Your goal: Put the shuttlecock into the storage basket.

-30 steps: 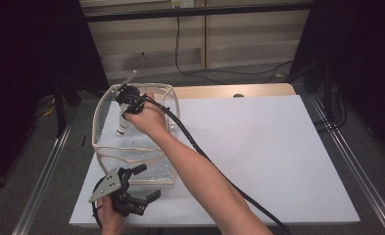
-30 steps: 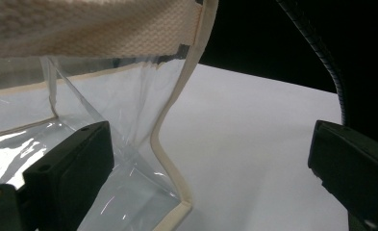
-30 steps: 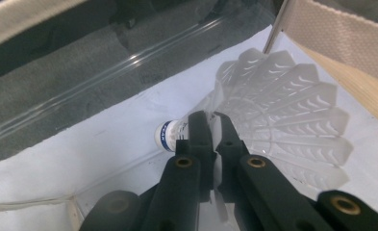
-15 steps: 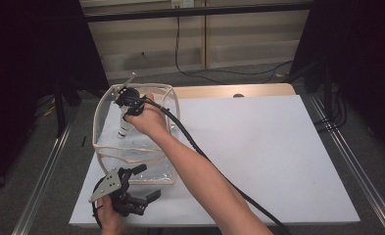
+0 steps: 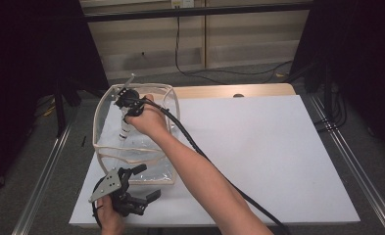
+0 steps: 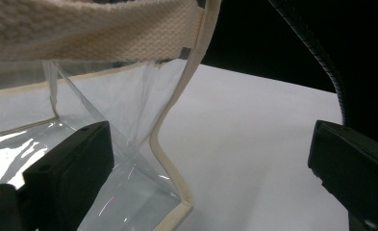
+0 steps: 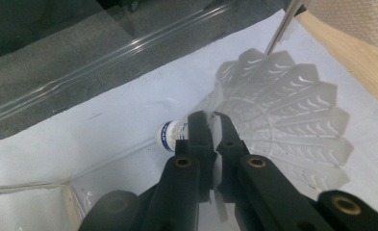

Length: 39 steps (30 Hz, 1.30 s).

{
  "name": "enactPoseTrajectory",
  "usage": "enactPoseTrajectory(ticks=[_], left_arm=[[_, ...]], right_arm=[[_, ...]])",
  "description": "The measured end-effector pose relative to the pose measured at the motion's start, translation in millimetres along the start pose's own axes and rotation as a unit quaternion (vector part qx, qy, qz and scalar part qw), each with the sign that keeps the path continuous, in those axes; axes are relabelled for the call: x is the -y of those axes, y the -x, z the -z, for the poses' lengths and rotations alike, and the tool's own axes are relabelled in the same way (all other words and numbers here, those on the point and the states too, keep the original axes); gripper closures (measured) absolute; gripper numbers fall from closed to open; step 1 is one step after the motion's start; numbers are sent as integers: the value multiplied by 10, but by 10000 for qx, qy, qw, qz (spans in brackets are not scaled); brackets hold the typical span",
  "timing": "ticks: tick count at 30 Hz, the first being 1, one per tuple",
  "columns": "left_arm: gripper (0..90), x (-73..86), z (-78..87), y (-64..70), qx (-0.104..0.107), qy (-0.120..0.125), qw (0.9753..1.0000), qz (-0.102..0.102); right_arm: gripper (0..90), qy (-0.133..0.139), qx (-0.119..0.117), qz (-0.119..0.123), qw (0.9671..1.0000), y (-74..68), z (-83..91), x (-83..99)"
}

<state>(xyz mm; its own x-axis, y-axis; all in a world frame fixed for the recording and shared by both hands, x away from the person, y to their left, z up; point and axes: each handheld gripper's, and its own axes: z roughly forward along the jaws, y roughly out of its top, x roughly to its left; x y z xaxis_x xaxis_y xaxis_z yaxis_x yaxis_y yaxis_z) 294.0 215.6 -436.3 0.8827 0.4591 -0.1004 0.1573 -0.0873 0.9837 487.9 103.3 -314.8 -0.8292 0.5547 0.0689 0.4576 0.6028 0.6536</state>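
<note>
Holding steady: right gripper [image 7: 210, 126] still clamps shuttlecock [image 7: 278, 115] inside bag [image 5: 170, 105].

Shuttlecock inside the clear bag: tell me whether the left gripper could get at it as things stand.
Probably not directly. The left gripper sits open outside the bag's near wall, and the right gripper already clamps the shuttlecock, so it would have to go over the rim.

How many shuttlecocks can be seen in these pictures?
1. The white shuttlecock is clamped by its skirt in the right hand-held gripper, inside the clear bag at the table's left side. Others might be hidden behind the hand or the bag's folds.
</note>
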Motion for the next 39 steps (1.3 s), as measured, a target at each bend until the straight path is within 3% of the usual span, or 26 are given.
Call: enactPoseTrajectory(ticks=[16, 39], left_arm=[[23, 1, -3, 4, 14, -3, 10000, 24], [23, 0, -2, 0, -1, 5, 10000, 18]], right_arm=[[887, 22, -28, 0, 10000, 9, 1, 10], [886, -193, -164, 115, 9996, -14, -65, 27]])
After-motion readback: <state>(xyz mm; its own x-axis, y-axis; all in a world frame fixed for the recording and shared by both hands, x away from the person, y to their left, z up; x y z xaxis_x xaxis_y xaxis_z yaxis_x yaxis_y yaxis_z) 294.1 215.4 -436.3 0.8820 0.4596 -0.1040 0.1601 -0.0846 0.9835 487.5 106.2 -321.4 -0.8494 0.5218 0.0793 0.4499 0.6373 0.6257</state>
